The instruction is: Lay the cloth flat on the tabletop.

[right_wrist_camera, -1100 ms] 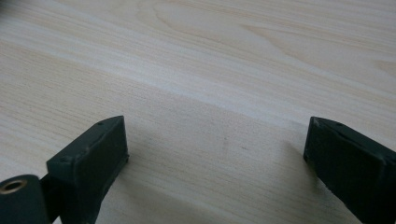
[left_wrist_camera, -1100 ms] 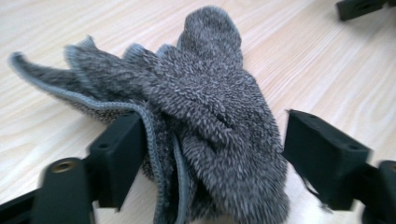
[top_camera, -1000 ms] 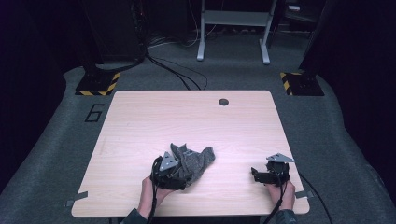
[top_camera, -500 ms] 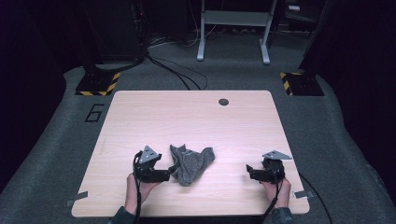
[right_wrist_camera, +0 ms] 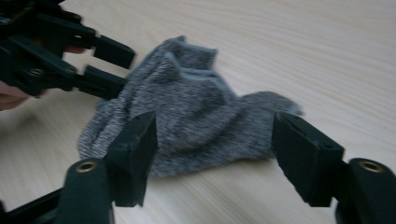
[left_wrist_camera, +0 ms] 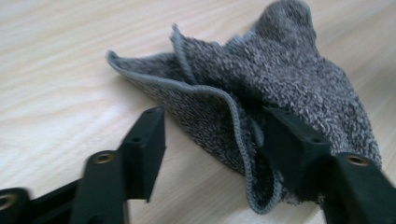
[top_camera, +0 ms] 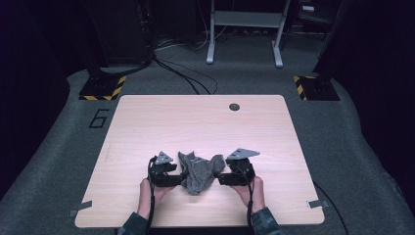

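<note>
I had just brought both grippers in on the cloth (top_camera: 198, 171). A second earlier my right gripper (top_camera: 221, 179) sat well off at the table's right edge with nothing near it; it had since swung across to the cloth's 3 o'clock side, while my left gripper (top_camera: 180, 180) had backed off the heap to its 9 o'clock side and then nosed in again. Both sets of jaws had just been closing.

In the left gripper view my left gripper (left_wrist_camera: 212, 140) stood apart, with one jaw pushed into the cloth's (left_wrist_camera: 261, 102) folds and the hemmed edge lying in the gap; the other jaw was clear of it on bare wood, so nothing was clamped yet. In the right gripper view my right gripper (right_wrist_camera: 215, 158) was also apart, straddling the near edge of the cloth (right_wrist_camera: 187, 121) without pressing it, and the left gripper showed beyond at about 10 o'clock.

I judged this as the moment before a two-sided pinch, each gripper about to take its own edge so the cloth could be pulled out flat.

The cloth lay crumpled on the table (top_camera: 147, 117), near the front edge and between my grippers. Its long axis ran roughly from 5 to 11 o'clock in the high view, with a second lobe poking towards 2 o'clock beside the right gripper.
</note>
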### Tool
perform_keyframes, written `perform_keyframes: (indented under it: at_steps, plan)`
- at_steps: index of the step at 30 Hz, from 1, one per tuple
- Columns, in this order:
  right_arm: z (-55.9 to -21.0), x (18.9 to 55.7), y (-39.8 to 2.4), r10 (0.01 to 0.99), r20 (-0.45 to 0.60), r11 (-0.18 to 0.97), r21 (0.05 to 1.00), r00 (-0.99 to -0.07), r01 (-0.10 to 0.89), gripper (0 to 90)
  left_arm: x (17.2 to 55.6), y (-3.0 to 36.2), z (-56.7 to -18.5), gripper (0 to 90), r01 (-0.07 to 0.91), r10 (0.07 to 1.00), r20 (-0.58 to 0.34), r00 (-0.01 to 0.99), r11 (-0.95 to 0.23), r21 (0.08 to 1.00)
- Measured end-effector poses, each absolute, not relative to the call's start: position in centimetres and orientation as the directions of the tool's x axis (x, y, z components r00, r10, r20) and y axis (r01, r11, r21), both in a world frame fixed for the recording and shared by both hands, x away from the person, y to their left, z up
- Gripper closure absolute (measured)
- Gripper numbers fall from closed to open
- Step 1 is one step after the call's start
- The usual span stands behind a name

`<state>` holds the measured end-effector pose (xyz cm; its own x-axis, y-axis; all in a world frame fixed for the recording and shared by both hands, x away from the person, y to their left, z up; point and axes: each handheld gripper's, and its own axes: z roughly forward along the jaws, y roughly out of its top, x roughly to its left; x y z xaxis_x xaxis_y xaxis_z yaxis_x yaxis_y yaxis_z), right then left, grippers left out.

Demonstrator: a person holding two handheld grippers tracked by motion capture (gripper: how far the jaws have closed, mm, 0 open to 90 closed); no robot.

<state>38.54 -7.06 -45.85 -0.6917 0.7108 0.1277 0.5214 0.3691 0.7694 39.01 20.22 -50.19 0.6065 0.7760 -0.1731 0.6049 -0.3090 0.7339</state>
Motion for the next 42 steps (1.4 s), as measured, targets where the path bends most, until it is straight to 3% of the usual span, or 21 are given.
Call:
perform_keyframes:
  at_steps: [4, 7, 8, 13, 26, 38, 42]
  plan:
    - [-47.1, 39.3, -4.8, 0.681, 0.147, 0.414, 0.731, -0.717, 0.543, 41.6, 39.0, 20.0, -50.7, 63.9, 0.603, 0.761, -0.173, 0.625, -0.330, 0.726]
    - [-48.0, 39.7, -3.9, 0.684, 0.119, 0.460, 0.696, -0.720, 0.551, 56.0, 38.8, 20.0, -51.0, 75.8, 0.588, 0.762, -0.150, 0.631, -0.343, 0.732]
    - [-48.3, 39.8, -3.9, 0.679, 0.138, 0.457, 0.688, -0.721, 0.563, 65.1, 38.8, 20.0, -51.1, 78.6, 0.591, 0.760, -0.154, 0.632, -0.344, 0.730]
    - [-49.1, 39.8, -3.7, 0.686, 0.104, 0.490, 0.665, -0.720, 0.563, 85.5, 38.5, 20.1, -51.2, 86.6, 0.587, 0.770, -0.155, 0.618, -0.321, 0.743]
    - [-48.0, 39.1, -7.2, 0.753, 0.062, 0.428, 0.710, -0.655, 0.560, 87.8, 37.6, 21.0, -50.8, 87.9, 0.580, 0.789, -0.150, 0.596, -0.293, 0.760]
    - [-48.1, 38.0, -10.3, 0.791, 0.047, 0.417, 0.689, -0.610, 0.593, 87.0, 36.9, 21.6, -51.3, 87.9, 0.598, 0.795, -0.157, 0.586, -0.293, 0.746]
    - [-48.7, 37.7, -10.8, 0.793, 0.047, 0.432, 0.659, -0.607, 0.616, 80.3, 36.7, 21.6, -51.2, 87.7, 0.599, 0.788, -0.163, 0.594, -0.298, 0.743]
